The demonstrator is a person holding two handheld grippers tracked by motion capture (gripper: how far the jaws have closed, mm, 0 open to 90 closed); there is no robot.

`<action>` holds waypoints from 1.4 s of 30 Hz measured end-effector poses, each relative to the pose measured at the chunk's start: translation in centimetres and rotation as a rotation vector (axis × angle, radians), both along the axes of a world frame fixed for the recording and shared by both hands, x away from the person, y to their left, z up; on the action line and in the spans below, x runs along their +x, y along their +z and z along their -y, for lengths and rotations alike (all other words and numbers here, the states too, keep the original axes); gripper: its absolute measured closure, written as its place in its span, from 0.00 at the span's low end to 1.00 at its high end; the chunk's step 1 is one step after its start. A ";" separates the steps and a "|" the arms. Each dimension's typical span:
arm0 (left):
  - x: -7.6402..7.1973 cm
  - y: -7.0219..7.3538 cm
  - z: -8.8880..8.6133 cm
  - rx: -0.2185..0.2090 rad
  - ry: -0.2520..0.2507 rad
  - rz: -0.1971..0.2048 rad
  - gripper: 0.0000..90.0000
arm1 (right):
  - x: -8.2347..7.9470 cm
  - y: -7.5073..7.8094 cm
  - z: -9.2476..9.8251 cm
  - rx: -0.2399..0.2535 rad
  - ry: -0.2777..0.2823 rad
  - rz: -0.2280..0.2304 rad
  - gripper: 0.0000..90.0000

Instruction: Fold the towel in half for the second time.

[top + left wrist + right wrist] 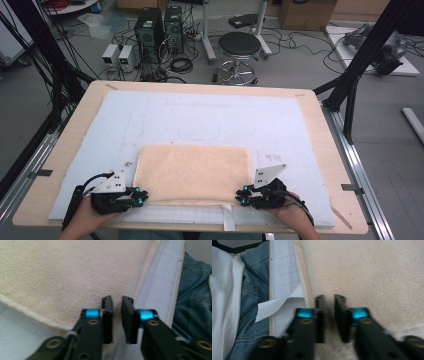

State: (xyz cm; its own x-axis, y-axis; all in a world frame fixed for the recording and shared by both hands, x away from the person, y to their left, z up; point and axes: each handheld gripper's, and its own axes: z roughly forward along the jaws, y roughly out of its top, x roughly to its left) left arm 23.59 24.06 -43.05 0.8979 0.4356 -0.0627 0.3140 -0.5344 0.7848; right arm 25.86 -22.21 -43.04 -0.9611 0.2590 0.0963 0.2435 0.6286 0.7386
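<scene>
Cables, computer towers and a round stool point(239, 46) crowd the floor beyond the wooden table point(325, 150), which carries a pale blue mat point(200, 115). On that mat lies a cream towel point(192, 172), spread flat between the two tools. At its near left corner sits the left gripper point(141, 196), jaws drawn nearly together with the towel's corner nipped between the pads. At the near right corner the right gripper point(242, 195) is pinched the same way on the cloth. Just outside that gripper, toward the person, a white paper strip point(279, 305) lies on the gridded sheet point(283, 267), beside blue denim point(249, 295).
</scene>
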 end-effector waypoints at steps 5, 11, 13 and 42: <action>0.0 1.6 -0.8 -0.052 0.026 0.049 0.96 | -0.2 2.1 0.8 0.071 0.002 0.038 0.97; -0.7 0.3 -0.3 0.008 -0.026 -0.005 0.94 | -1.0 2.1 0.6 0.037 0.067 -0.007 0.94; -0.7 -0.1 -0.3 -0.001 -0.035 -0.029 0.84 | -0.9 0.9 0.4 0.028 0.061 -0.060 0.86; 6.4 3.7 -0.2 -0.126 0.197 0.088 0.55 | 6.4 4.0 2.6 0.072 -0.284 0.096 0.50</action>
State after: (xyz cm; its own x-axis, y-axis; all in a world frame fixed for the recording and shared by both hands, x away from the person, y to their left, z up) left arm 30.01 24.29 -39.32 0.8011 0.5962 -0.0525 0.3296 -0.3662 0.8702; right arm 32.22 -24.77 -39.03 -0.8570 0.5140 0.0364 0.3287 0.4909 0.8068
